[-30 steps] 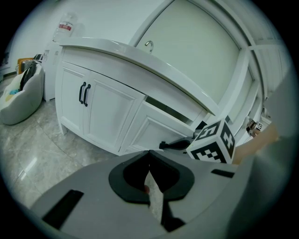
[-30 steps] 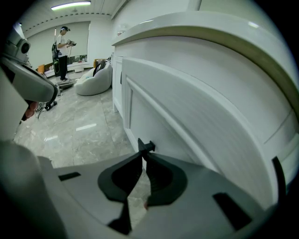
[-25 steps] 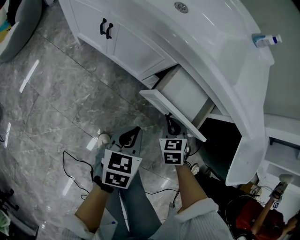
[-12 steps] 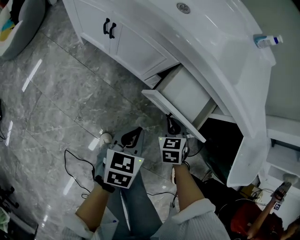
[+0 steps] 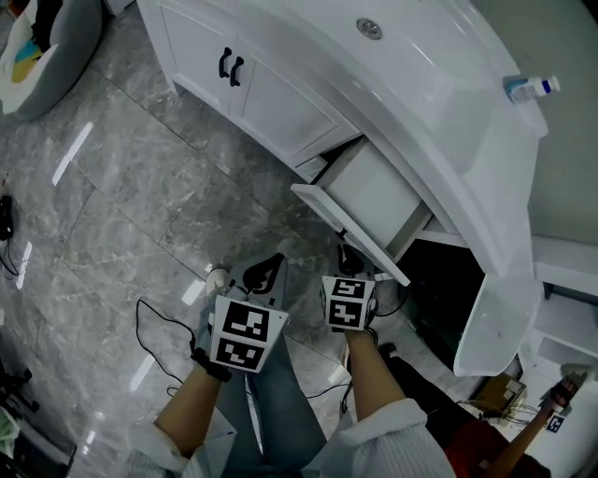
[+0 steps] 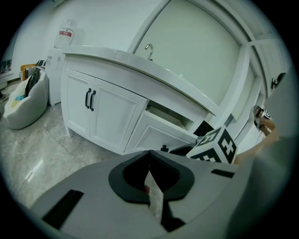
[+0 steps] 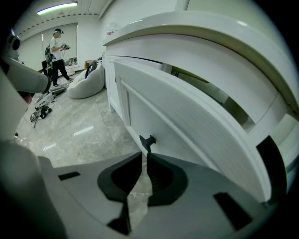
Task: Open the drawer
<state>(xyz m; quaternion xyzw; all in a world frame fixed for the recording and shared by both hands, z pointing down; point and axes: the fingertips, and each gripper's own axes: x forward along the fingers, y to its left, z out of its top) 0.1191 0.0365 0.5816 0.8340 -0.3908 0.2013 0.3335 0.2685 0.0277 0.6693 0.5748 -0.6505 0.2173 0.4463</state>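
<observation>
Steep downward look at a white vanity (image 5: pixel 280 103) with a curved top, on a grey marble floor (image 5: pixel 112 205). Right of two doors with black pulls (image 5: pixel 230 65), the drawer (image 5: pixel 374 187) standing well out of the vanity front, white inside. Broad white front panel (image 7: pixel 187 121) filling much of the right gripper view, with a small black handle (image 7: pixel 148 141) sticking out of it. Just below the panel's edge in the head view, the right gripper (image 5: pixel 343 250), aimed at the handle; tongs spread by a narrow slit, nothing between them, tips just short of the handle and apart from it. Just beside it and farther from the drawer, the left gripper (image 5: pixel 270 264) above bare floor; tongs pressed together at the tips, pinching nothing. Behind the tongs, marker cubes in black and white: left cube (image 5: pixel 245 333), right cube (image 5: pixel 347 302), then a bare forearm and a pale sleeve on each side. Around the edges: a drain (image 5: pixel 370 29) in the basin, a tap (image 6: pixel 148 49) over the counter in the left gripper view, a small bottle (image 5: pixel 531 87) at the counter's far right end, a pale beanbag (image 5: pixel 42 47) on the floor at upper left, a thin black cable (image 5: pixel 149 322) looping beside the left arm. Far across the room in the right gripper view, a person (image 7: pixel 57 51) standing
</observation>
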